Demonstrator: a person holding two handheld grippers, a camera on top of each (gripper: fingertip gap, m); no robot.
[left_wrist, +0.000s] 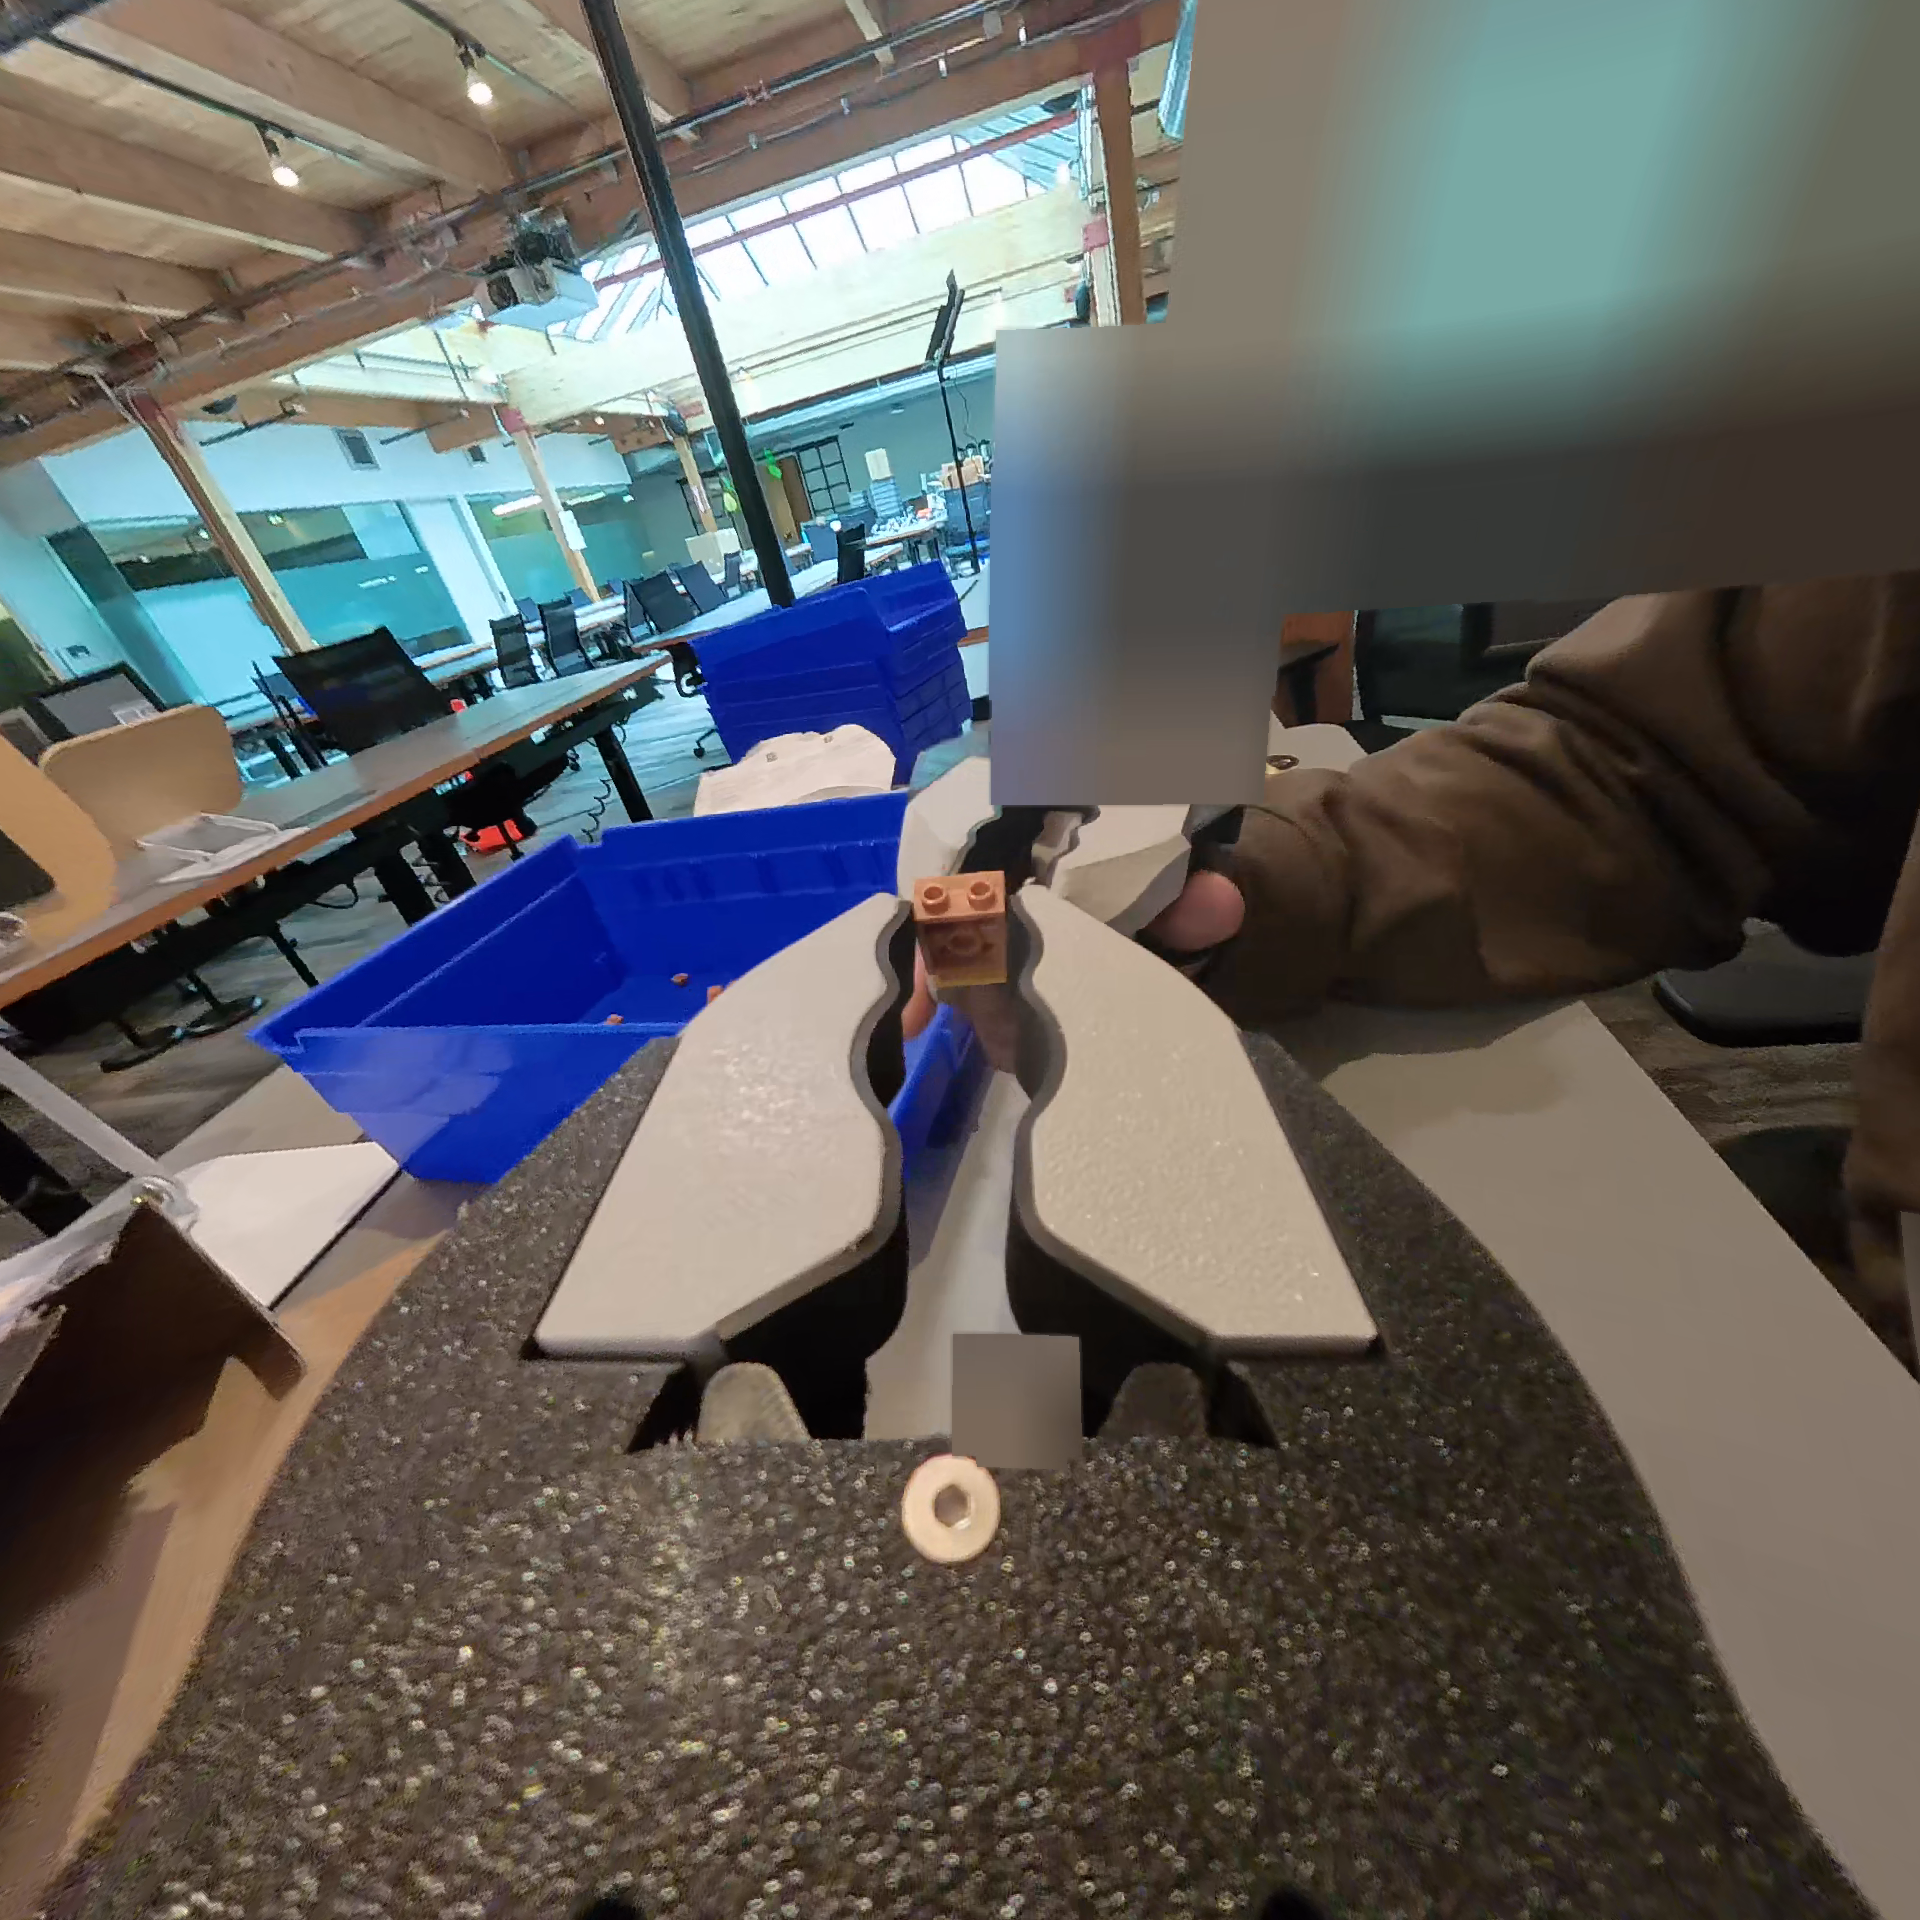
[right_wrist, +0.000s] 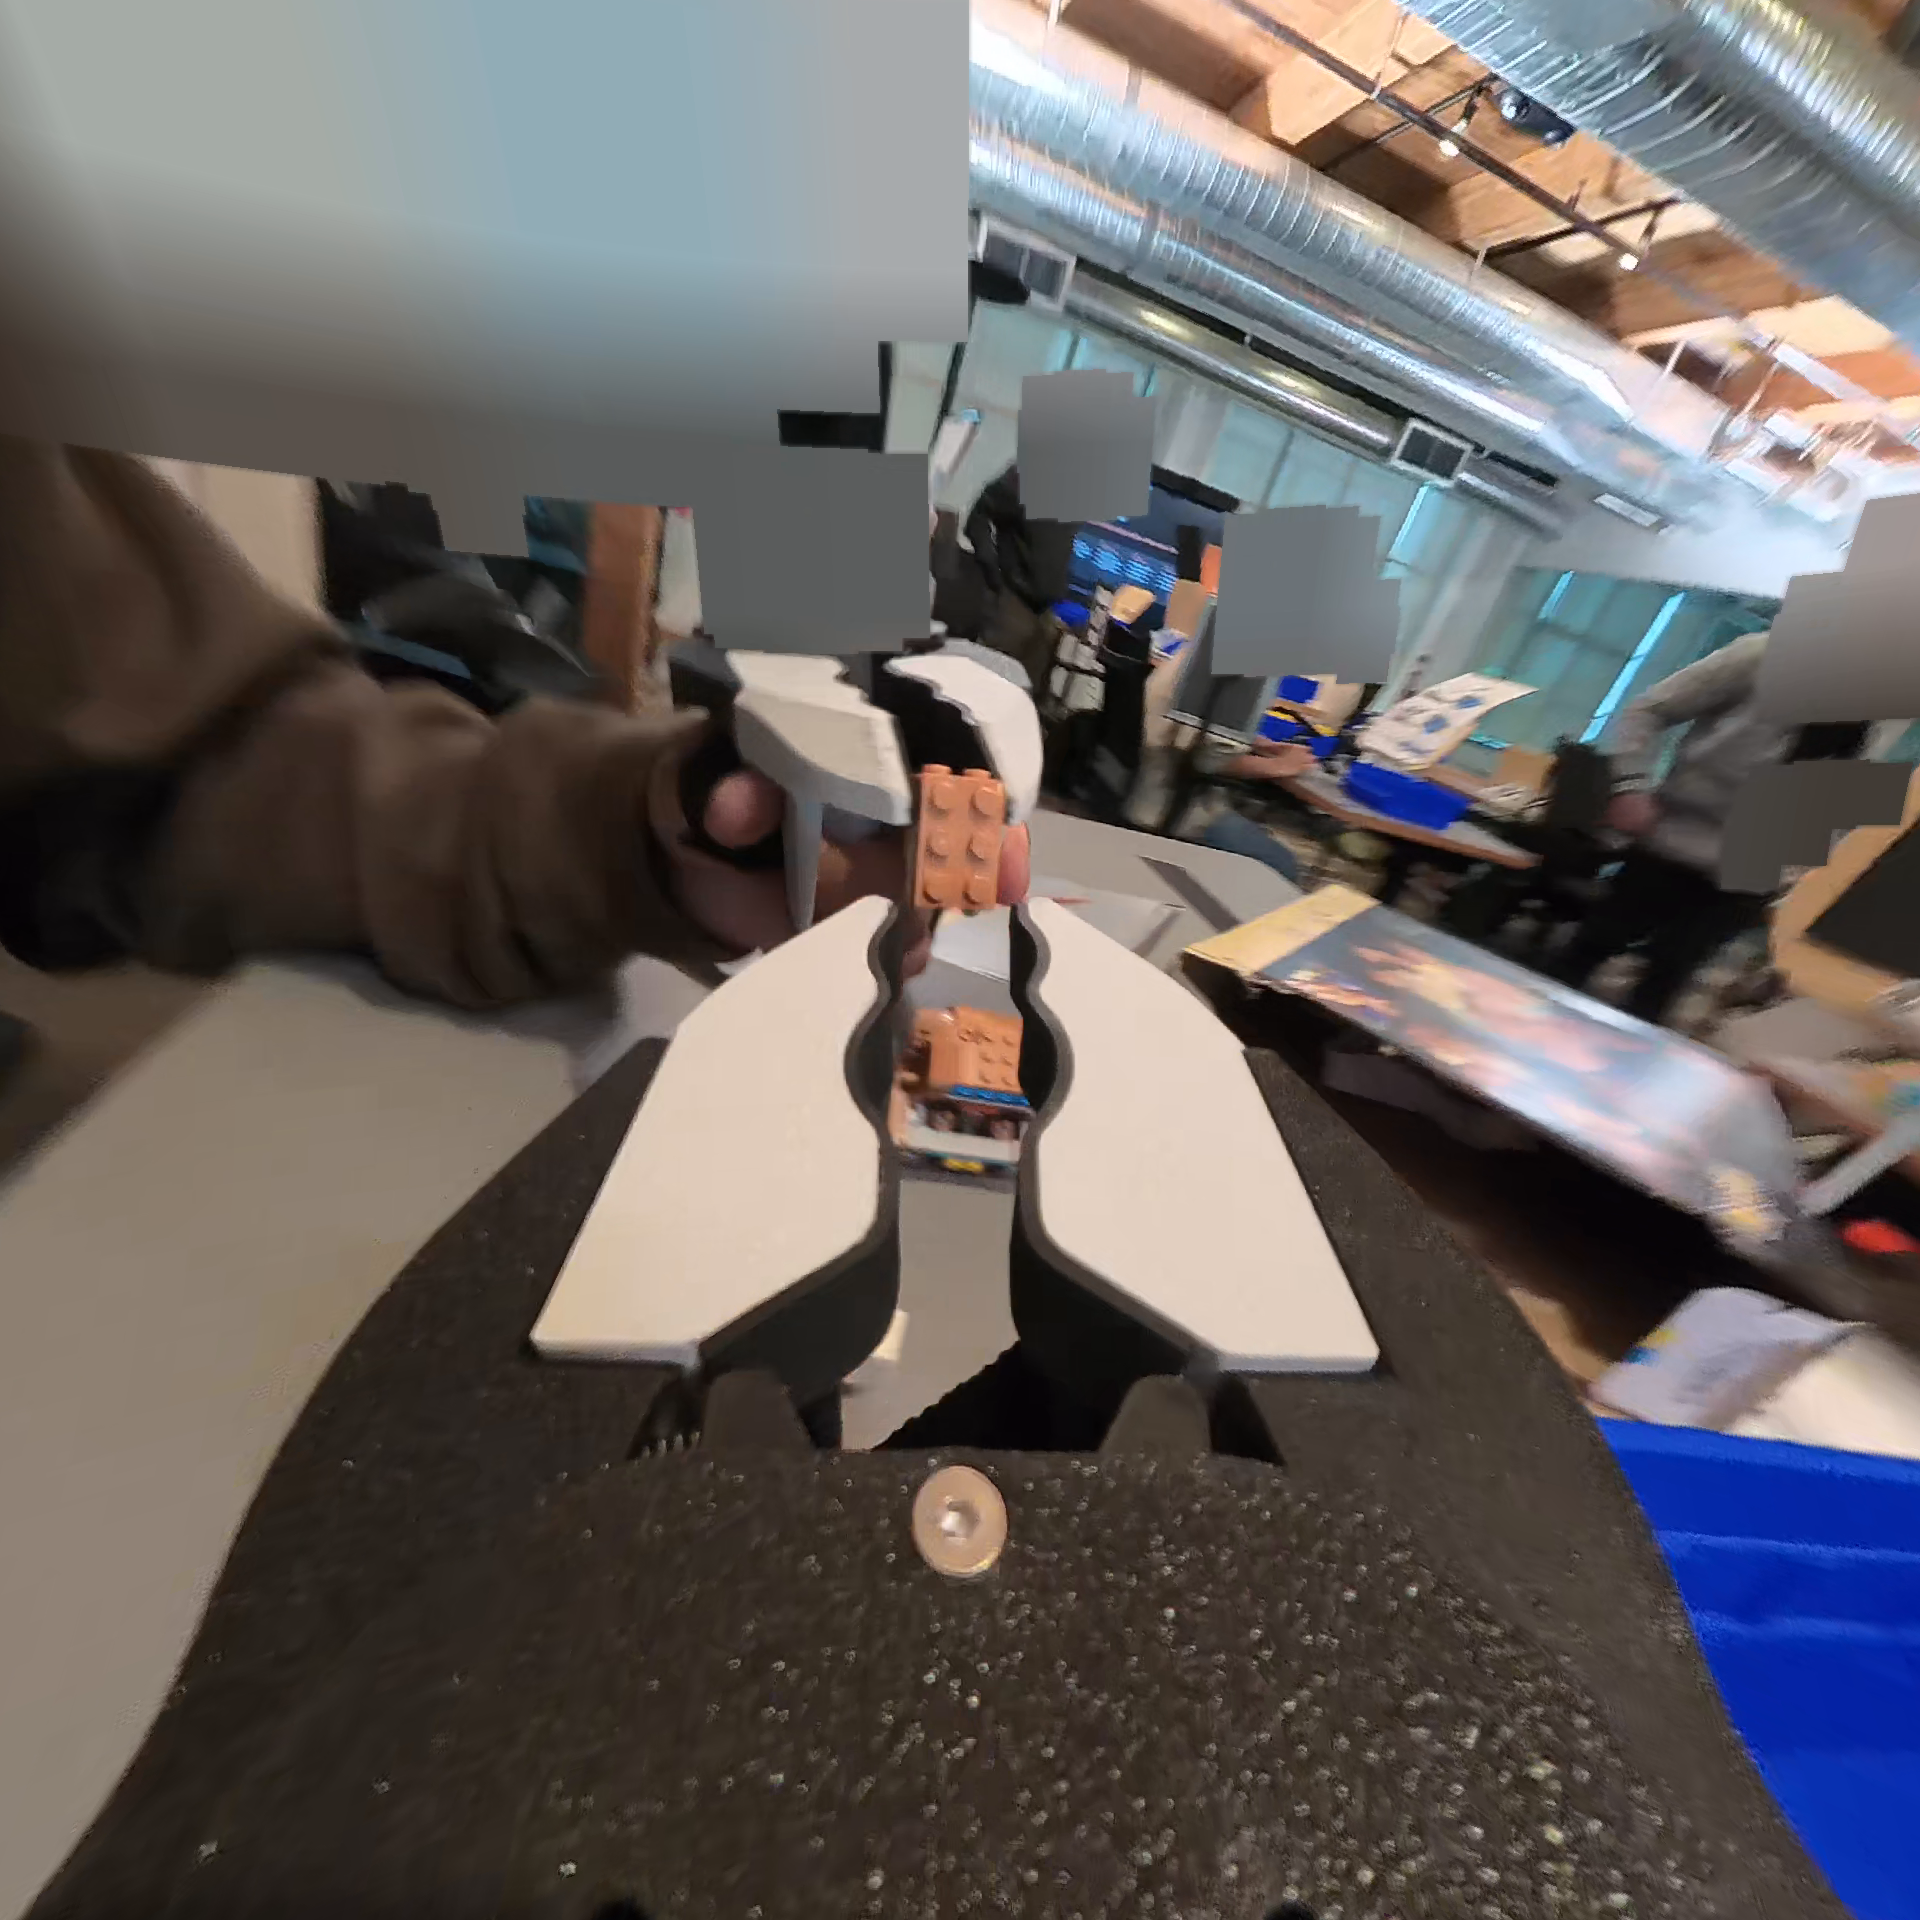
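**Left gripper** (left_wrist: 961, 914): clenched. Its tips pinch a small brown brick (left_wrist: 961, 935), studs up. The brick is held in the air, just right of the blue bin (left_wrist: 540, 997) and above its near corner.

**Right gripper** (right_wrist: 956, 914): fingers drawn near each other, with a narrow gap at the tips. The lower edge of an orange plate (right_wrist: 958, 842) lies at that gap, studs facing the camera. The left gripper's tips flank the plate's upper end. The pictures do not show which tool carries the plate, so the right gripper's grasp cannot be told. Nor can it be told whether plate and brick are one piece or two.

**Relation of tools**: tip to tip, facing each other, right of the bin. In the left wrist view the right gripper sits directly behind the brick, held by a hand (left_wrist: 1195, 914) in a brown sleeve (left_wrist: 1507, 810).

**Surroundings**:
- The bin stands on a grey table (left_wrist: 1507, 1143) and holds a few loose orange bits (left_wrist: 681, 979).
- A stack of bins (left_wrist: 831, 665) stands beyond the bin.
- A flat picture box (right_wrist: 1455, 1039) lies on the table in the right wrist view.
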